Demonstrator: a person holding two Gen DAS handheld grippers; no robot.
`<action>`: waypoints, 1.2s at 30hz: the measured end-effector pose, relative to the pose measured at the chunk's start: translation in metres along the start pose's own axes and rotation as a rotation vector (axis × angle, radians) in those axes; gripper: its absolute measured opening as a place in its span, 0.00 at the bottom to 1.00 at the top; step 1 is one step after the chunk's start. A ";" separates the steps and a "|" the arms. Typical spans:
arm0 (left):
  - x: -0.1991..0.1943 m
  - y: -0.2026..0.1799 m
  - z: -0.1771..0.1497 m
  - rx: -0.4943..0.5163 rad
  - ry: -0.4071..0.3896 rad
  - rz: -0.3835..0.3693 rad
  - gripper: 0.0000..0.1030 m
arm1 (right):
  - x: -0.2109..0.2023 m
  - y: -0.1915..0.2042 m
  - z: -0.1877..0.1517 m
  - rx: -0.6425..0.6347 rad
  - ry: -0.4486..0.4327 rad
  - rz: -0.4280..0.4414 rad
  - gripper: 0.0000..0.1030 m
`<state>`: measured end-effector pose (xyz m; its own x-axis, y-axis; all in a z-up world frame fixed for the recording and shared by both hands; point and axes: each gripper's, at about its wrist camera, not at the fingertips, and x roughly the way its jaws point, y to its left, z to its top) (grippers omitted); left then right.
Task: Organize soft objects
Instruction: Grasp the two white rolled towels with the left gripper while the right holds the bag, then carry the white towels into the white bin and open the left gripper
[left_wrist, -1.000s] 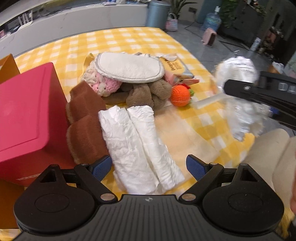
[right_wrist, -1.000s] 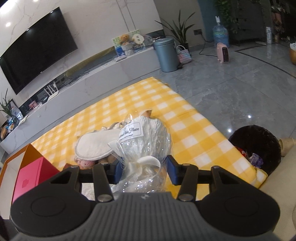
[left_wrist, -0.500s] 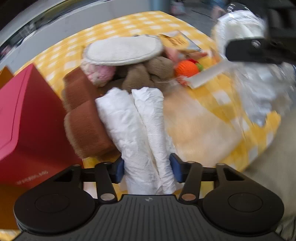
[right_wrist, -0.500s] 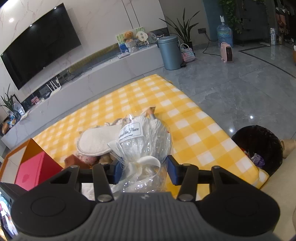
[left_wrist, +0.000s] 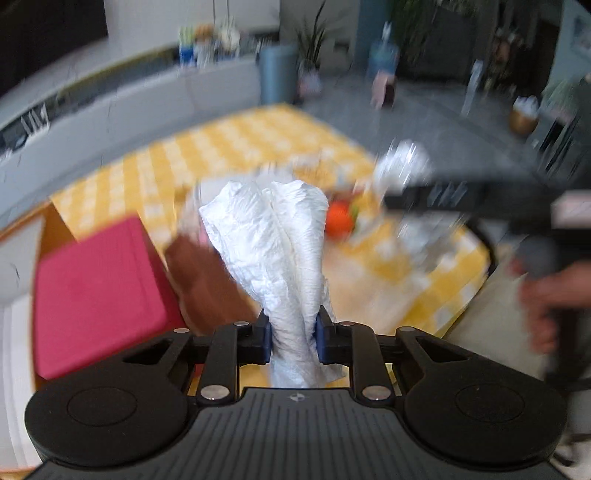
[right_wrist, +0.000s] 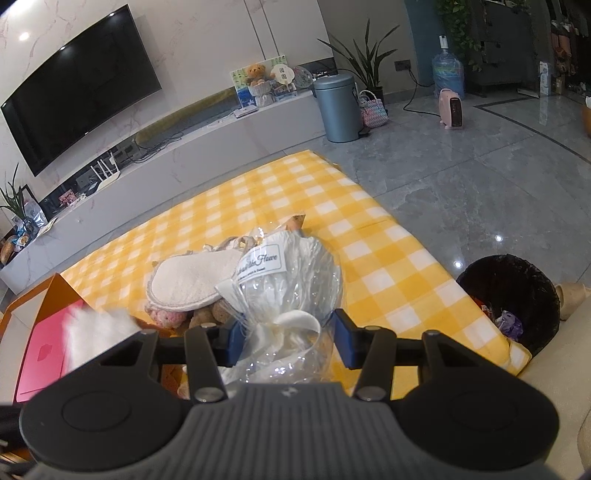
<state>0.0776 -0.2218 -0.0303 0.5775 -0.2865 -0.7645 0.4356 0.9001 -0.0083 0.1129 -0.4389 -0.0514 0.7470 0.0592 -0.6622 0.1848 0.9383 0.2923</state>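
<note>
The left claw (left_wrist: 292, 338) was closing on a pair of white rolled cloths (left_wrist: 275, 243), and its blue pads already pressed on their lower end from both sides. The rolls stood up in the centre of the left wrist view, above the yellow checked desk (left_wrist: 207, 147), which was blurred. A red box (left_wrist: 96, 288) lay at the left of that frame, and an orange knitted ball (left_wrist: 338, 221) was right of the rolls.

The right claw (right_wrist: 286, 341) was clamped on a clear plastic bag with a white ribbon (right_wrist: 291, 291); the bag filled the lower centre of the right wrist view. Left of it, a white oval pad (right_wrist: 192, 280) rested on a pile of plush toys (right_wrist: 210, 315). A black bin (right_wrist: 506, 299) stood on the floor at the right edge.
</note>
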 end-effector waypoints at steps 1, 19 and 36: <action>-0.011 0.002 0.003 -0.002 -0.028 -0.009 0.24 | -0.001 0.000 -0.001 -0.002 -0.002 0.000 0.48; -0.151 0.110 -0.017 -0.170 -0.262 0.102 0.24 | -0.024 0.018 -0.004 -0.048 -0.073 0.066 0.47; -0.132 0.257 -0.091 -0.444 -0.117 0.223 0.24 | -0.071 0.244 -0.044 -0.203 -0.095 0.520 0.46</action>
<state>0.0498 0.0772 0.0099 0.7072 -0.0833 -0.7021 -0.0277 0.9890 -0.1453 0.0767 -0.1993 0.0366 0.7630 0.5092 -0.3982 -0.3426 0.8409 0.4189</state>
